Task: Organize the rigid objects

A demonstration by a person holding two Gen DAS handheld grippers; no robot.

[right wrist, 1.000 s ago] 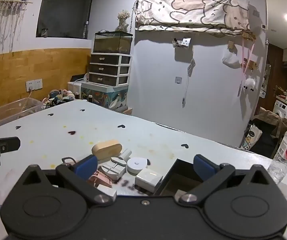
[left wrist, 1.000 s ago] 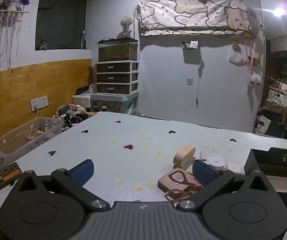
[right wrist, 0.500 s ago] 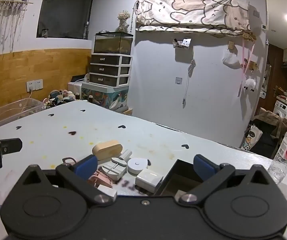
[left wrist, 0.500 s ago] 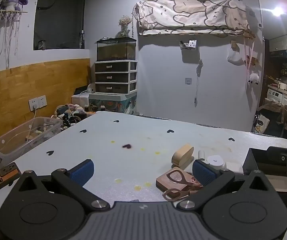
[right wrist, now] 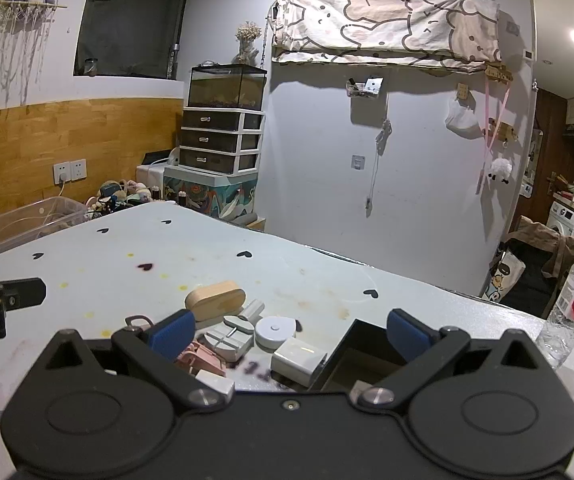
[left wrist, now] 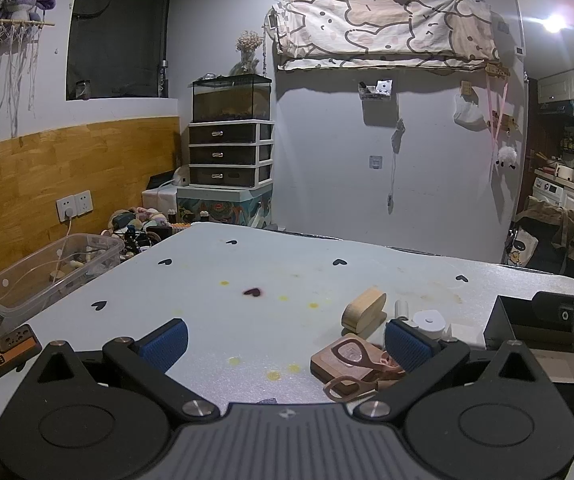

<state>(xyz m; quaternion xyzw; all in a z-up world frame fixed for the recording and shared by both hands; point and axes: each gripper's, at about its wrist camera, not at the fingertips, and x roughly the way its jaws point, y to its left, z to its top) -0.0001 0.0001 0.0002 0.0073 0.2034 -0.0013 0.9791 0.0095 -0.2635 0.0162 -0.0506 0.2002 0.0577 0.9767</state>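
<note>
left gripper (left wrist: 285, 342): fingers apart, empty | right gripper (right wrist: 287, 334): fingers apart, empty | wooden block (right wrist: 215, 300), scissors (left wrist: 353, 368) beside black box (right wrist: 363, 350) on table (right wrist: 127, 256)

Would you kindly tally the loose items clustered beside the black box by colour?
Wooden: 2, the oval wooden block and the flat wooden block under the scissors.
Pink: 2, the scissors and the pink piece.
White or grey: 5, the round disc, charger block, small cylinder, grey clip, small white block.
Total: 9.
</note>
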